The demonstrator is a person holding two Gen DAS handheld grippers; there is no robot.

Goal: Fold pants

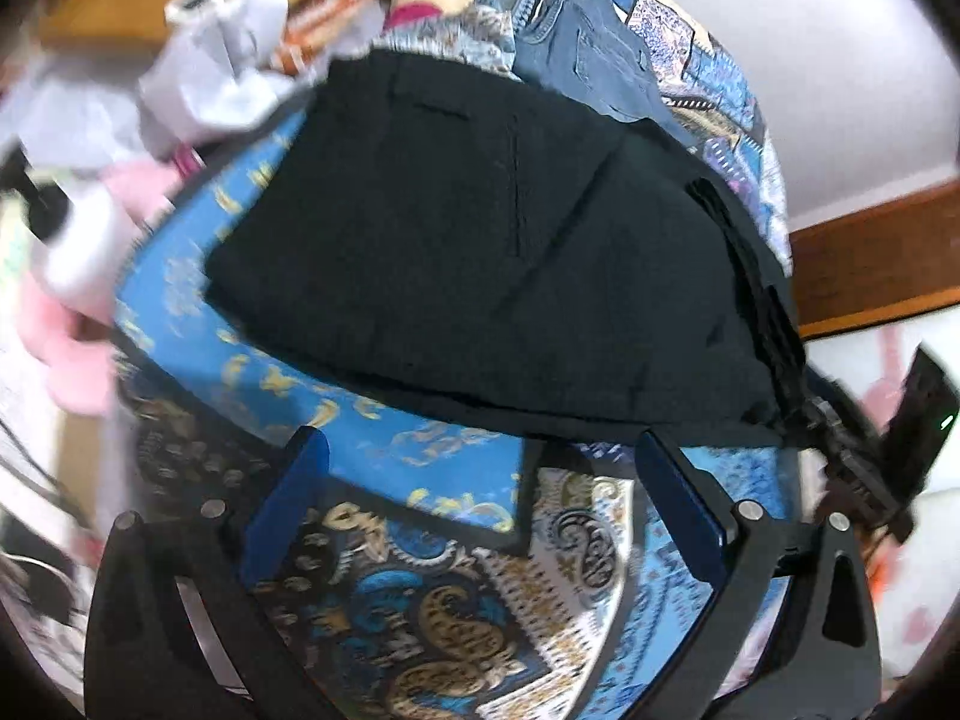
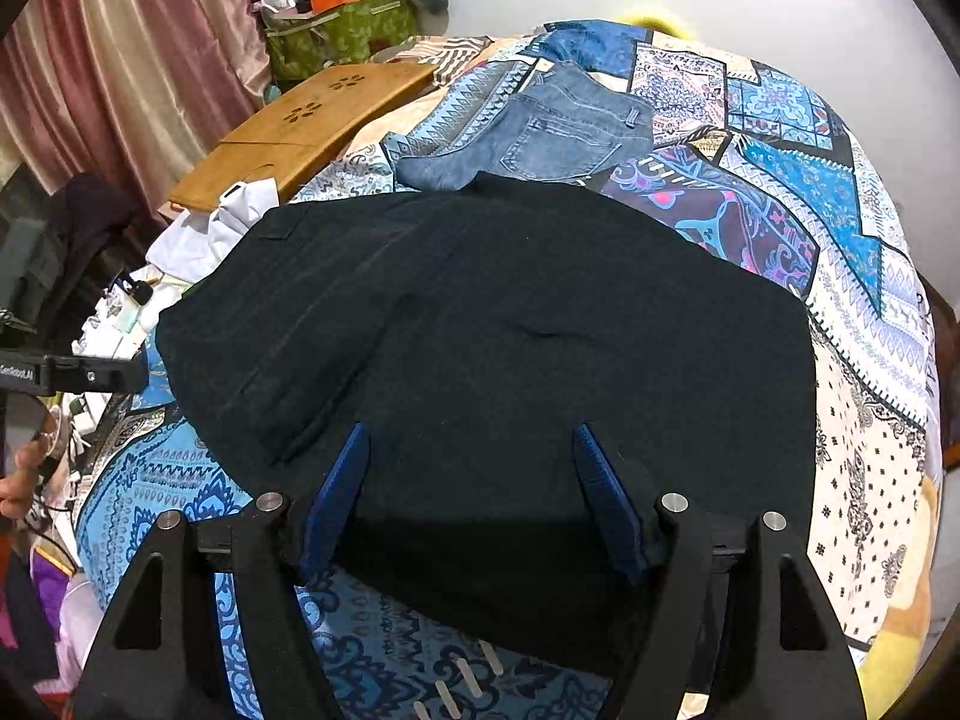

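Black pants (image 1: 480, 252) lie folded flat on a patterned blue bedspread (image 1: 420, 612). They also show in the right wrist view (image 2: 510, 348), with a back pocket at the left. My left gripper (image 1: 480, 450) is open and empty, just short of the pants' near edge. My right gripper (image 2: 471, 444) is open and hovers over the near part of the pants, with nothing between its fingers. The other gripper's body pokes in at the left of the right wrist view (image 2: 72, 375).
Blue jeans (image 2: 540, 132) lie behind the black pants, seen also in the left wrist view (image 1: 588, 54). A wooden lap table (image 2: 300, 126), white cloth (image 2: 204, 234) and clutter sit at the left bed edge. A green bag (image 2: 342, 30) stands by the curtains.
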